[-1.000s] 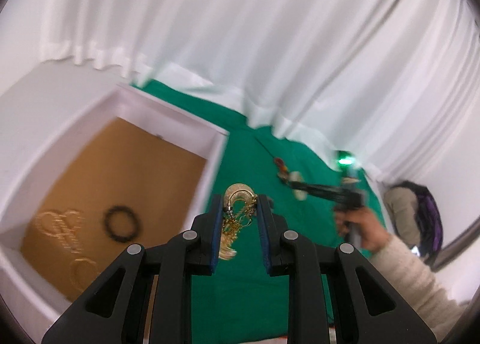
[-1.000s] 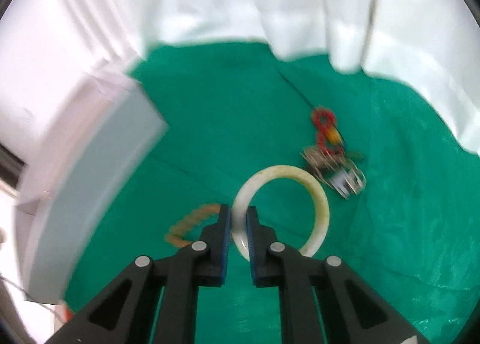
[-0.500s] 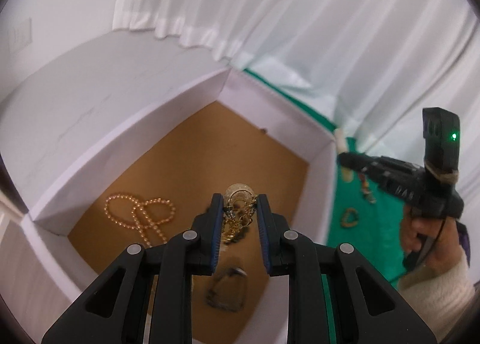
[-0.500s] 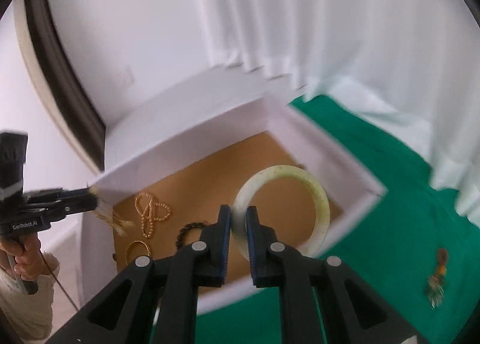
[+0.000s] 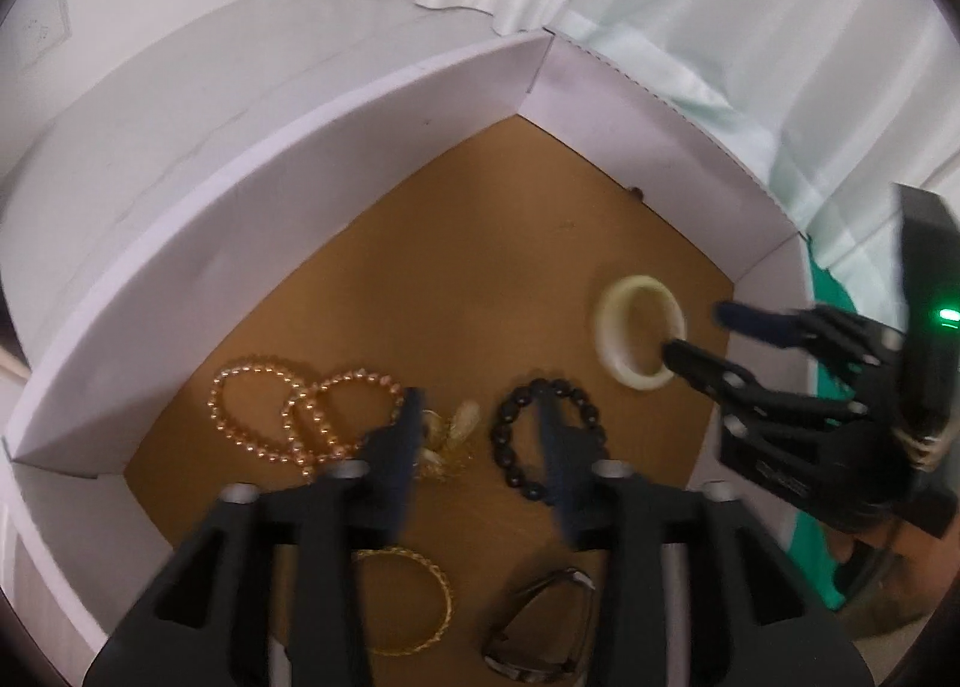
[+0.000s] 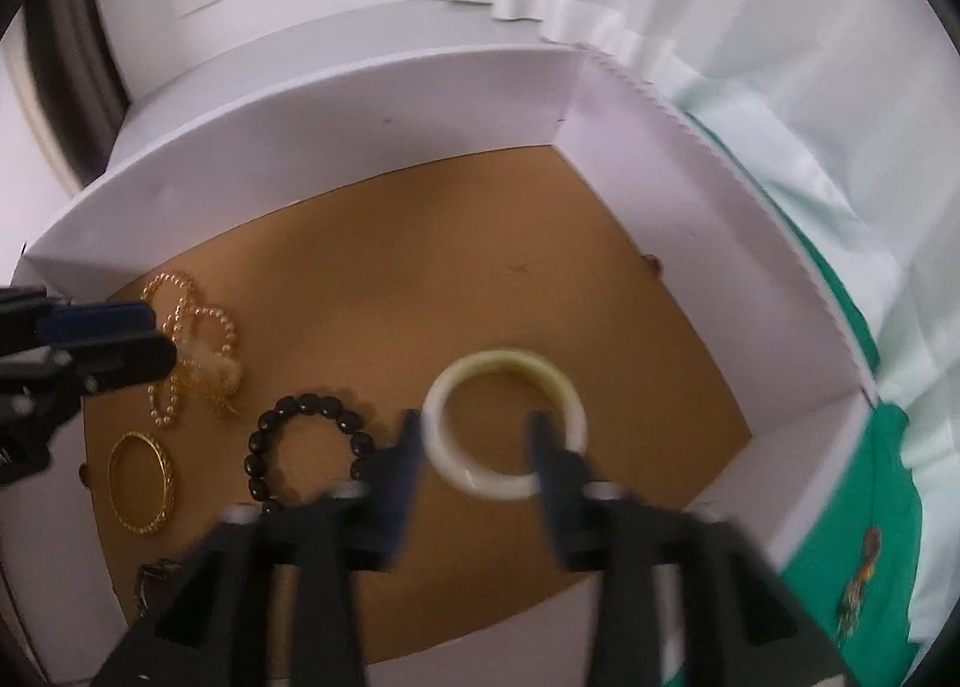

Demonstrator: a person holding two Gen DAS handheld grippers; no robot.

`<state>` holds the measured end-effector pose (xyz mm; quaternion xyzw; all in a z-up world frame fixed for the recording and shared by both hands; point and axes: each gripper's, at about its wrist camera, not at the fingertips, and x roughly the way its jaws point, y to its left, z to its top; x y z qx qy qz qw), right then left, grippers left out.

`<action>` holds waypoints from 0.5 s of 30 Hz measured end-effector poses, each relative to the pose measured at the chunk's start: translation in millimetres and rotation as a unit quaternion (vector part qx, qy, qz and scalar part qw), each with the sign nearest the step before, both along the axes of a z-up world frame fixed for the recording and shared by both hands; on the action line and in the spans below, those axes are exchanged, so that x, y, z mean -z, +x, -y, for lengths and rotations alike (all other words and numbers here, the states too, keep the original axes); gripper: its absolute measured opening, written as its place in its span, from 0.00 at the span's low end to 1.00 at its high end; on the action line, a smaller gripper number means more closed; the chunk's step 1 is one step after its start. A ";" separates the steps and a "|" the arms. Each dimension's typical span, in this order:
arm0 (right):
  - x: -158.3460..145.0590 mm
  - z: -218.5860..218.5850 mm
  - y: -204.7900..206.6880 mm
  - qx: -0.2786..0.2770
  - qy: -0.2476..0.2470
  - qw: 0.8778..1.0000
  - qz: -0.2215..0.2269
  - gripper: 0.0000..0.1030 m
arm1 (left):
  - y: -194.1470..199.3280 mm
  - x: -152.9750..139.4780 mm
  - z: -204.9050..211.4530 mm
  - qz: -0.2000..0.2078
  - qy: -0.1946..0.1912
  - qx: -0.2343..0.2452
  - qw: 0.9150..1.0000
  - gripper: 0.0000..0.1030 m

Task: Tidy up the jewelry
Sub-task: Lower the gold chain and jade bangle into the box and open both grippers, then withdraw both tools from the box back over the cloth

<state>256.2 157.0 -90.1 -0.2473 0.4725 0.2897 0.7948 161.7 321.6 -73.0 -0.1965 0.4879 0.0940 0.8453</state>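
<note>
Both tongs have swung in over the white box [image 6: 372, 105] since a second ago. The left tongs [image 5: 477, 441] are opening above the gold earrings [image 5: 447, 435] on its brown floor; the right tongs [image 6: 474, 447] are opening astride the pale bangle [image 6: 504, 423]. Bare floor stretches toward the box's far corner.

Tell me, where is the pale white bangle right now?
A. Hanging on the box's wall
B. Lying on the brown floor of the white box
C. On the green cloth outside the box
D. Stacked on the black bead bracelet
B: the white bangle lies flat on the brown floor of the box, apart from the black bead bracelet.
</note>
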 end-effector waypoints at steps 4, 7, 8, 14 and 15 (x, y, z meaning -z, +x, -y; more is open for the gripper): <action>-32.3 22.1 -22.6 0.012 0.048 0.999 0.015 0.64 | -19.0 -22.3 10.3 0.030 0.048 -0.014 0.998 0.80; -65.2 53.8 -51.0 0.018 0.078 0.996 0.045 0.74 | -35.8 -45.2 31.3 0.055 0.083 -0.007 0.995 0.84; -75.5 64.9 -61.4 0.019 0.087 0.994 0.055 0.74 | -42.2 -53.7 40.8 0.065 0.094 -0.004 0.993 0.88; -102.1 141.3 -116.5 0.051 0.098 0.989 0.101 0.79 | -73.9 -94.5 116.2 0.136 0.120 0.048 0.982 0.94; -103.0 155.5 -125.3 0.060 0.097 0.988 0.108 0.79 | -79.5 -98.0 129.8 0.146 0.116 0.062 0.980 0.95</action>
